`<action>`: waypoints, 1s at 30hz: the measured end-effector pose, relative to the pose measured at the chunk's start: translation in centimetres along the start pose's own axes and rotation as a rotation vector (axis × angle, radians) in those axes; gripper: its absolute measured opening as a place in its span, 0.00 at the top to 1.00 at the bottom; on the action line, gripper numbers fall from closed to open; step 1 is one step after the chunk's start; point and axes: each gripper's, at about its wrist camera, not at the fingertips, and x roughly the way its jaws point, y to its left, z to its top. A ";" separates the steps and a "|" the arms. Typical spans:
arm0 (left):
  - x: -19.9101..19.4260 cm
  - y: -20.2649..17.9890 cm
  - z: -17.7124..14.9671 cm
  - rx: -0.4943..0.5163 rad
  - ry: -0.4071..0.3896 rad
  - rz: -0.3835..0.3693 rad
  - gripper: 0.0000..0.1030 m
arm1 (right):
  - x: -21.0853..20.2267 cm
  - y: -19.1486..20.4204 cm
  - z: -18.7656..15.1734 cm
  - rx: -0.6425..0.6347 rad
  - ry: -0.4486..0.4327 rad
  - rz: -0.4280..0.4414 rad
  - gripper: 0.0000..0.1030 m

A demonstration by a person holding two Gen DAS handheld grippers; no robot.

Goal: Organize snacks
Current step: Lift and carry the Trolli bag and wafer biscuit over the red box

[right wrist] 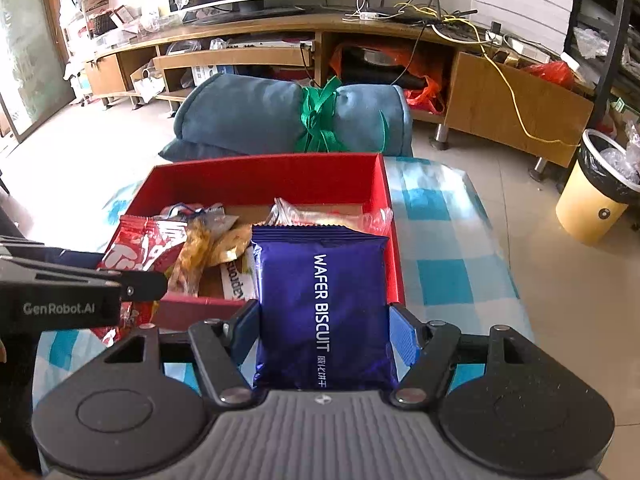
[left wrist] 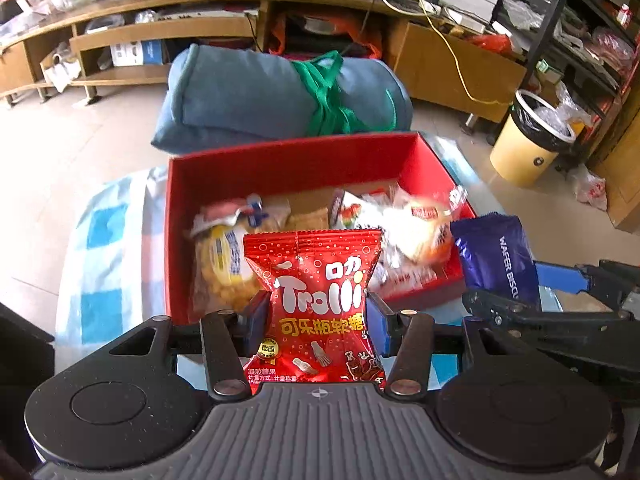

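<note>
Lower centre of both views: left gripper [left wrist: 316,308] pinching red Trolli bag [left wrist: 320,304], right gripper [right wrist: 324,320] pinching purple wafer biscuit pack [right wrist: 324,304], both near red box [left wrist: 288,160], already crowded. Risks: slick foil slipping; grippers colliding over box; piled snacks spilling.

Your left wrist camera looks forward and steeply down along its gripper [left wrist: 316,312], close over the near wall of the red box [left wrist: 296,164]. Your right wrist camera does the same from just beside it, over its own gripper [right wrist: 324,320]. Both views share the box [right wrist: 264,176], the checked cloth [right wrist: 440,240], the blue bundle [left wrist: 248,92] and the wooden shelving [right wrist: 248,28] across the top of the frame.
</note>
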 end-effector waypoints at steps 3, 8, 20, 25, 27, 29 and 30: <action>0.2 0.2 0.5 -0.003 -0.006 0.007 0.43 | 0.3 0.1 0.6 -0.009 -0.010 -0.005 0.39; 0.7 0.4 1.3 -0.010 -0.007 0.018 0.43 | 0.8 0.2 1.7 -0.014 -0.023 -0.009 0.39; 3.2 0.7 3.5 -0.026 0.005 0.066 0.43 | 3.9 0.0 4.0 -0.026 -0.009 -0.030 0.39; 4.5 0.6 4.0 -0.028 0.022 0.076 0.43 | 5.5 -0.1 4.9 -0.024 -0.001 -0.024 0.39; 4.9 0.6 4.2 -0.026 0.027 0.085 0.43 | 6.3 0.0 5.4 -0.024 0.002 -0.019 0.39; 5.4 0.6 4.4 -0.027 0.034 0.088 0.43 | 6.8 0.1 5.7 -0.020 0.002 -0.014 0.39; 5.6 0.6 4.5 -0.027 0.037 0.091 0.43 | 7.2 0.1 6.0 -0.017 0.003 -0.010 0.39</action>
